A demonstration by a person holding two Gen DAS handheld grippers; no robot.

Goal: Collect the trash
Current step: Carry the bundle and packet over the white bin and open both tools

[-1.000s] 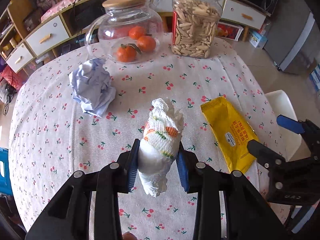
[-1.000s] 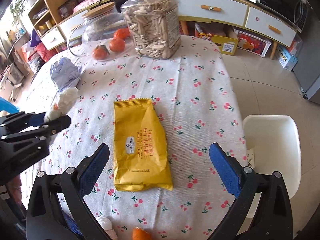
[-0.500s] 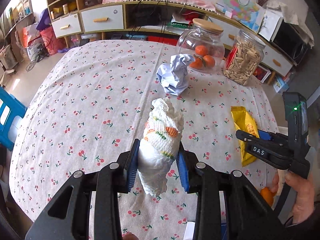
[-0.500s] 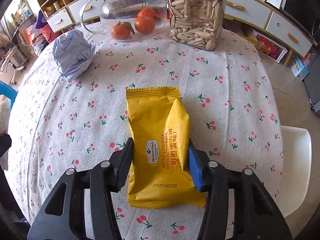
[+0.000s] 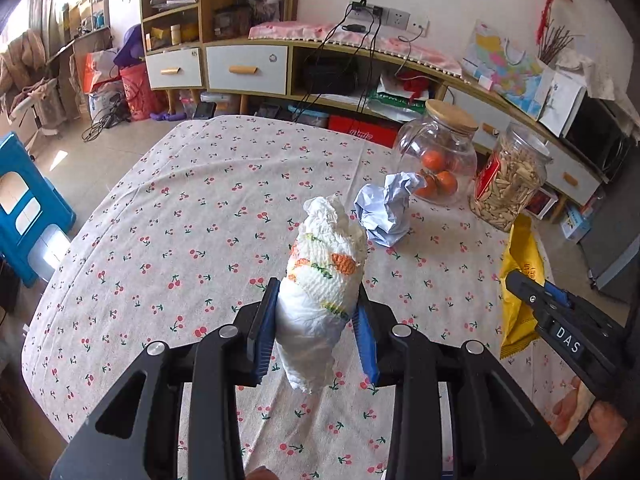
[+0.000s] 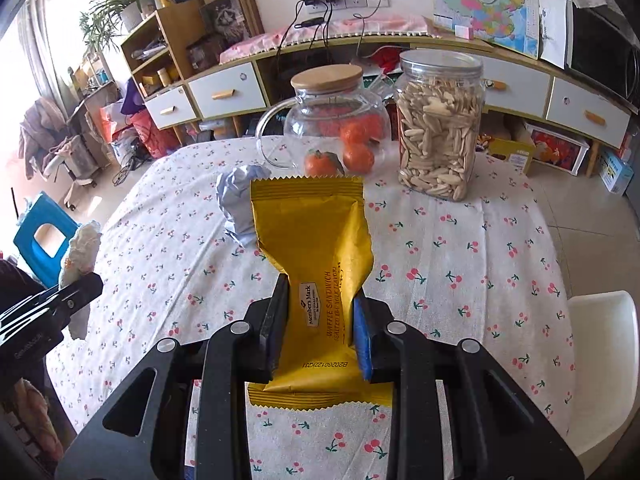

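My left gripper [image 5: 316, 320] is shut on a crumpled white paper towel [image 5: 320, 280] with orange prints, held above the cherry-print tablecloth [image 5: 180, 220]. In the right wrist view my right gripper [image 6: 320, 320] is shut on a yellow snack wrapper [image 6: 316, 248], pinched at its middle and lifted off the cloth. The left wrist view shows that wrapper [image 5: 520, 276] and the right gripper [image 5: 540, 300] at the right edge. A crumpled pale blue paper ball [image 5: 386, 210] lies on the table near the jars, partly hidden behind the wrapper [image 6: 234, 204] in the right wrist view.
A glass jar of tangerines [image 6: 336, 128] with a wooden lid and a plastic jar of seeds [image 6: 438, 128] stand at the table's far side. A white chair [image 6: 600, 344] sits right of the table, a blue stool [image 6: 40, 236] left. Drawer cabinets [image 5: 248, 68] line the wall.
My right gripper closed on the yellow wrapper and lifted it off the table. My left gripper, still holding the paper towel, rose and swung so that more of the table's left side shows.
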